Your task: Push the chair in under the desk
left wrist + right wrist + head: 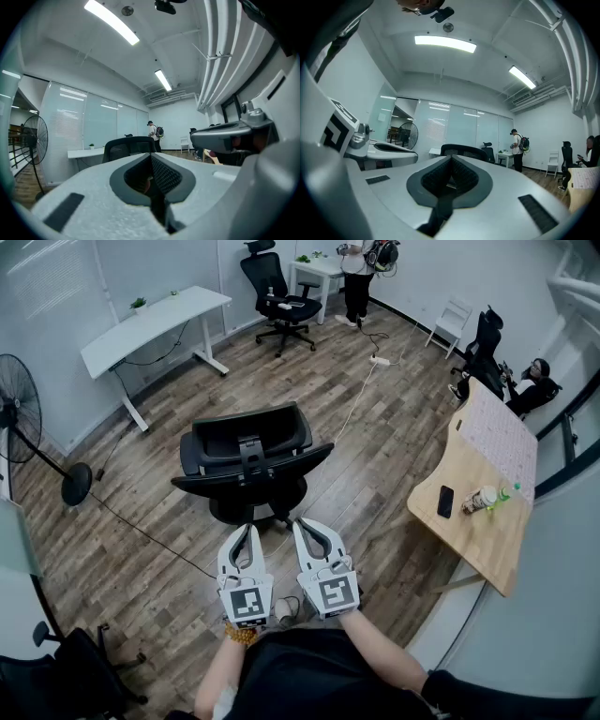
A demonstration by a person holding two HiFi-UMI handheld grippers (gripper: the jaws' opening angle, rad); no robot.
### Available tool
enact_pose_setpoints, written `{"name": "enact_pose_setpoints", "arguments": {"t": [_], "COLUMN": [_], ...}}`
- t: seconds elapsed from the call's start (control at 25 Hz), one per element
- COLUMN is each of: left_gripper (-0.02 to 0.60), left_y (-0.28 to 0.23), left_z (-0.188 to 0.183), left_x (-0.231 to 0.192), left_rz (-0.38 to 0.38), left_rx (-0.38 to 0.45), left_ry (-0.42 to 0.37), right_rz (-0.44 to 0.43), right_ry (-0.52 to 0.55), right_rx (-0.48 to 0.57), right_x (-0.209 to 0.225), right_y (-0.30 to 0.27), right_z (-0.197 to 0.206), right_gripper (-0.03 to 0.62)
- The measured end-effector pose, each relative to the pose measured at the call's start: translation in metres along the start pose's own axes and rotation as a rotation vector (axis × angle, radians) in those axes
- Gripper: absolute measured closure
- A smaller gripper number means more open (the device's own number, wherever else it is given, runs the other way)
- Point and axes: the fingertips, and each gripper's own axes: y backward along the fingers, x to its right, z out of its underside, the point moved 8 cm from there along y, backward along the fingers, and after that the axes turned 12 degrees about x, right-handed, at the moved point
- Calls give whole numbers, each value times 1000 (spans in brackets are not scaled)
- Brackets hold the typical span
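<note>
I see 2 desks. The white desk [155, 322] stands by the far-left wall with a small plant [139, 304] on it. The wood desk [478, 521] is at the right.

The chair [246, 457] stands on open floor, well apart from both desks, with its back toward me. A fan [19, 409] stands at the left. A 2nd chair [281, 296] and a standing person [356, 277] are at the far end, and another person [534, 381] sits at the right.

I hold the 2 grippers side by side and level, aimed at the chair's back and near it, but I cannot tell that they touch it. The left gripper [246, 531] has its jaws closed together on nothing. The right gripper [302, 526] is likewise closed and empty. Each gripper view shows the dark pads meeting, with the chair's back beyond them.

A white cable [352, 413] runs across the floor from a power strip [380, 360] toward the chair.

On the wood desk stand a cup [483, 497], whose contents I cannot see, a green bottle [504, 493] just beside it, and a phone [444, 502].
</note>
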Motion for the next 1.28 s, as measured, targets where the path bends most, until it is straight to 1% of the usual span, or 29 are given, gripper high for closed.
{"name": "enact_pose_setpoints", "arguments": {"t": [0.08,0.24,0.32,0.44,0.48,0.64,0.68,0.8,0.88,1.04,1.2,1.28], "left_gripper": [572,571,571,571,560,547,543,531,516,470,434,419], "left_y": [-2,-15,-23,-34,-38,-56,-59,-66,-74,-89,-100,-104], "left_z": [0,2,3,4,4,-5,-4,9,14,32,51,61], "left_x": [1,-2,-4,-10,-14,-33,-37,-44,-50,-68,-83,-89], "left_rz": [-1,-5,-6,5,8,-25,-22,20,54,154,268,314], "left_rx": [-1,-5,-8,-7,-6,-12,-21,-47,-62,-144,-234,-281], "left_ry": [-5,-32,-47,-94,-110,-135,-141,-189,-232,-305,-408,-433], "right_rz": [7,30,7,-45,-60,-104,-114,-154,-203,-337,-487,-553], "right_ry": [-9,-70,-77,-46,-37,7,21,67,110,217,320,383], "right_rx": [-13,-5,-11,-44,-52,-76,-81,-101,-119,-168,-235,-266], "right_x": [6,27,38,51,55,75,80,95,102,113,119,121], "right_y": [0,-11,-18,-29,-34,-51,-54,-60,-66,-86,-105,-112], "right_z": [4,11,13,17,18,23,24,29,33,46,59,68], "right_gripper": [592,586,563,553,545,528,523,510,497,473,445,439]}}
